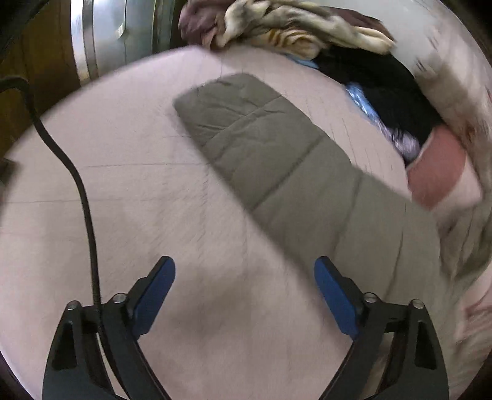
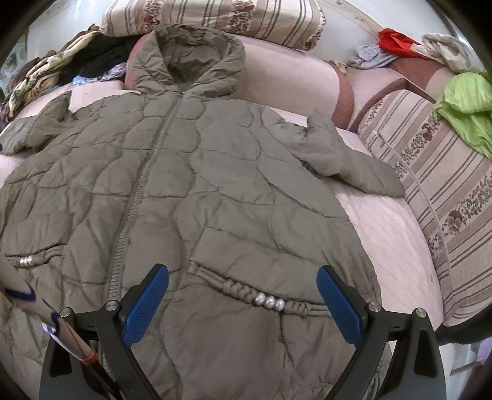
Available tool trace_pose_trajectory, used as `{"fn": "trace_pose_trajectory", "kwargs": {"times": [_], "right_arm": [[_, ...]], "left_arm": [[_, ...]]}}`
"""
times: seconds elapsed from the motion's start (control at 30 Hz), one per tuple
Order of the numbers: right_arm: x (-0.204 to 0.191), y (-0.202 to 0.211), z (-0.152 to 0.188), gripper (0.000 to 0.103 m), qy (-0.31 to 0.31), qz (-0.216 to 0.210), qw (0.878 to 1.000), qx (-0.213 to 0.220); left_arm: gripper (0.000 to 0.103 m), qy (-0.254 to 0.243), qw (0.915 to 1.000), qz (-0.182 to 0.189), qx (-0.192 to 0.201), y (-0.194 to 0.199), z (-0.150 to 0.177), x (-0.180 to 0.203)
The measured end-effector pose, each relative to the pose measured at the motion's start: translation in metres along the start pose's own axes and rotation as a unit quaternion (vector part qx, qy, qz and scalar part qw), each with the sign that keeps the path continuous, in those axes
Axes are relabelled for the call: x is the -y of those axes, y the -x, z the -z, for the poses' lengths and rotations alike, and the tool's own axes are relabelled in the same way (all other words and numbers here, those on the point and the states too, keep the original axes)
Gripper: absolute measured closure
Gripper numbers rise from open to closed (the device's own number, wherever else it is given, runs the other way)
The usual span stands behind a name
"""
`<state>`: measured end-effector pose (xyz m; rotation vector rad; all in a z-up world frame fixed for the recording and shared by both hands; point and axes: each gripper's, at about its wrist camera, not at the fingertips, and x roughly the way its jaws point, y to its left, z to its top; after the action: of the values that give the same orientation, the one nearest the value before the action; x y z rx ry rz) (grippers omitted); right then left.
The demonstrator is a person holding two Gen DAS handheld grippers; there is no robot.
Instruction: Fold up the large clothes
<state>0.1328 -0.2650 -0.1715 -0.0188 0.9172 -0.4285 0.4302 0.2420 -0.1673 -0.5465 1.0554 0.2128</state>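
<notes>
An olive quilted hooded jacket (image 2: 196, 172) lies spread flat, front up and zipped, on a pink bed cover (image 2: 384, 227). Its hood rests toward the pillows and both sleeves stick out sideways. My right gripper (image 2: 243, 277) is open and empty, hovering over the jacket's lower right pocket with pearl trim (image 2: 270, 303). In the left wrist view one sleeve of the jacket (image 1: 276, 147) lies diagonally across the pink cover (image 1: 129, 172). My left gripper (image 1: 244, 267) is open and empty, over bare cover just beside the sleeve's near edge.
Striped floral pillows (image 2: 446, 190) line the right and far side. A heap of mixed clothes (image 1: 307, 27) sits at the bed's far corner, with a green cloth (image 2: 467, 104) and red cloth (image 2: 396, 41) on the right. A black cable (image 1: 77, 184) crosses the left.
</notes>
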Motion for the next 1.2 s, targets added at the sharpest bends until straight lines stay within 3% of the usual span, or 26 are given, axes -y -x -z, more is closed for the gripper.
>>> {"fn": "trace_pose_trajectory", "kwargs": {"times": [0.17,0.27,0.3,0.37,0.47,0.63,0.83,1.03,1.13,1.2], "right_arm": [[0.008,-0.009,0.002,0.004,-0.005,0.021,1.000,-0.013],[0.013,-0.011,0.003,0.004,-0.006,0.033,0.999,-0.018],[0.015,-0.012,0.003,0.004,-0.007,0.037,0.999,-0.020],[0.018,-0.013,0.004,0.004,-0.010,0.040,0.999,-0.022],[0.021,-0.014,0.004,0.004,-0.013,0.043,0.999,-0.026],[0.026,-0.008,0.006,0.004,-0.017,0.045,0.999,-0.020],[0.036,0.004,0.009,0.004,-0.037,0.035,0.999,-0.007],[0.049,0.019,0.016,0.004,-0.059,0.023,0.998,0.003],[0.056,0.023,0.021,0.004,-0.068,0.018,0.998,0.001],[0.063,0.025,0.024,0.004,-0.078,0.015,0.997,-0.002]], "left_arm": [[0.014,0.091,0.9933,0.067,0.024,-0.023,-0.038,-0.009],[0.017,0.128,0.9890,0.067,0.031,-0.030,-0.053,-0.010],[0.025,0.130,0.9894,0.057,0.033,-0.031,-0.055,-0.007],[0.073,0.104,0.9939,0.029,0.022,-0.034,-0.062,0.004],[0.091,0.076,0.9970,0.018,0.002,-0.034,-0.069,0.009],[0.094,0.047,0.9977,0.047,0.016,0.002,-0.066,0.029],[0.096,-0.054,0.9910,0.117,0.035,0.077,-0.032,0.108],[0.096,-0.156,0.9664,0.204,0.015,0.119,0.047,0.196],[0.096,-0.203,0.9499,0.238,-0.011,0.118,0.104,0.235],[0.096,-0.217,0.9433,0.248,-0.039,0.108,0.135,0.251]]}}
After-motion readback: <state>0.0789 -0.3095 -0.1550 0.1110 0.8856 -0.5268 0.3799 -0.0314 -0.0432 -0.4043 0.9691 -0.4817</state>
